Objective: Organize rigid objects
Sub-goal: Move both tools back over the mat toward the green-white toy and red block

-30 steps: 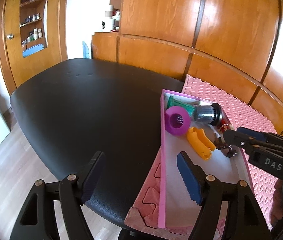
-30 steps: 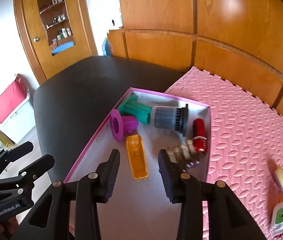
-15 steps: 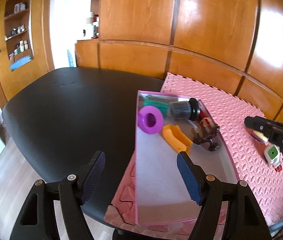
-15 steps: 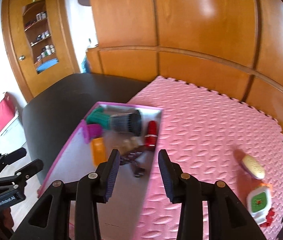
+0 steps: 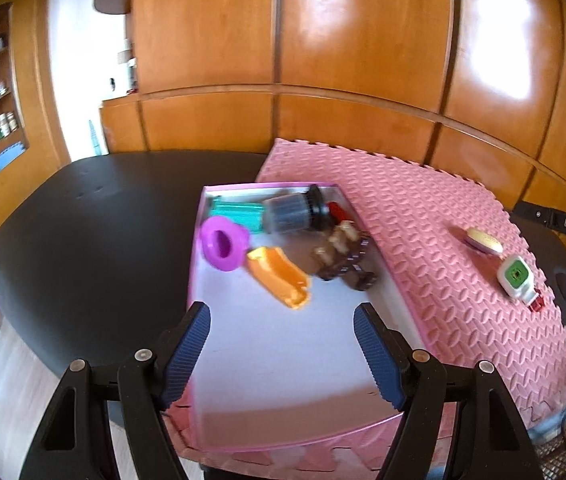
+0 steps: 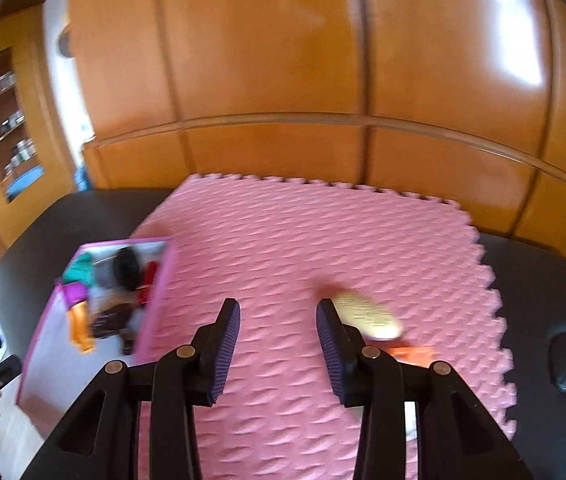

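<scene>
- Black table [image 5: 83, 232] stands before the wood-panelled wall [image 5: 363, 60]; it carries everything noted below
- Pink foam mat [image 6: 323, 240] covers the table's right part; the interlocking edge is visible on its far and right sides
- Pink-walled box [image 5: 283, 360] sits at the mat's left edge; near half of its floor bare
- Left gripper [image 5: 281, 340] hangs over the box's near end; jaws wide apart, nothing between them
- Right gripper [image 6: 278, 344] hangs over open mat; jaws parted more narrowly, gap empty
- In the box's far end, crowded together: grey-and-black cylinder [image 5: 295, 212]; teal piece [image 5: 235, 212]; purple cup [image 5: 223, 248]; orange piece [image 5: 279, 280]; brown item [image 5: 343, 264]; red item [image 5: 337, 210]
- On the mat, well apart from the box: cream oval object [image 6: 367, 316], just right of the right gripper's fingertip; white-and-green gadget [image 5: 517, 280] beside it
</scene>
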### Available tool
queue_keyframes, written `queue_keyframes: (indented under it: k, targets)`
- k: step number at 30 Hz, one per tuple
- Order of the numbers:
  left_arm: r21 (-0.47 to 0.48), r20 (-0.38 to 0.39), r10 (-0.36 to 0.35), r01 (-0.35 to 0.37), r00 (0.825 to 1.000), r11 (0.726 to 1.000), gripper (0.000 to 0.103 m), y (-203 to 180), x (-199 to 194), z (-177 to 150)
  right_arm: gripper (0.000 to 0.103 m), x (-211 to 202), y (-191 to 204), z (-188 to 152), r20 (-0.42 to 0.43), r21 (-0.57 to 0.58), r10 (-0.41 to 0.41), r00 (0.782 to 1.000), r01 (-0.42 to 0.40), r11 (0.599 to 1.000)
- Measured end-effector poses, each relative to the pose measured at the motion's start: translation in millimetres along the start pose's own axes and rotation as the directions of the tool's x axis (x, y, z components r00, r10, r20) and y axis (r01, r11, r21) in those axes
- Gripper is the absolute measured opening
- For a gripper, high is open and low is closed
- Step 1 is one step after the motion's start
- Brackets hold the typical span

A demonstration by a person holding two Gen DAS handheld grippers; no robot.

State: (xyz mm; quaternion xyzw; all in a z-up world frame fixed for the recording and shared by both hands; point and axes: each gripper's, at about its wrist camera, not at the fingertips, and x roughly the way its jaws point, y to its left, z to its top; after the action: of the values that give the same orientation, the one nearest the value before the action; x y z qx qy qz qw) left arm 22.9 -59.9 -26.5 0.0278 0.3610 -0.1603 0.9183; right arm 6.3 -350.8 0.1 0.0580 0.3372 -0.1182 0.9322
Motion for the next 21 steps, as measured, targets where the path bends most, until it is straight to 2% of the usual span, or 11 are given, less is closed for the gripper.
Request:
queue_keyframes:
  k: [6, 11, 14, 15, 17, 21]
  targets:
    - [0.049, -0.013, -0.045, 0.046, 0.999, 0.998, 0.075, -24, 4, 6, 0.039, 1, -80, -10, -0.002, 0.124, -0.149, 0.989, 0.148, 0.981]
    - [0.098, -0.038, -0.102, 0.105, 0.994, 0.99, 0.075, -50, 10, 8, 0.039, 6, -154, -31, -0.027, 0.286, -0.263, 0.965, 0.259, 0.923]
    - [0.132, -0.062, -0.139, 0.146, 0.988, 0.981, 0.075, -70, 16, 8, 0.039, 15, -191, -46, -0.103, 0.444, -0.259, 0.96, 0.278, 0.852]
    - [0.141, -0.072, -0.151, 0.16, 0.986, 0.977, 0.075, -77, 19, 8, 0.039, 13, -198, -47, -0.097, 0.483, -0.242, 0.965, 0.259, 0.836]
    - [0.161, -0.104, -0.189, 0.204, 0.977, 0.966, 0.075, -95, 25, 7, 0.039, 8, -205, -49, -0.079, 0.52, -0.236, 0.968, 0.242, 0.819]
    - [0.173, -0.185, -0.26, 0.292, 0.948, 0.941, 0.075, -127, 41, 6, 0.039, 9, -208, -52, -0.092, 0.54, -0.209, 0.974, 0.225, 0.811]
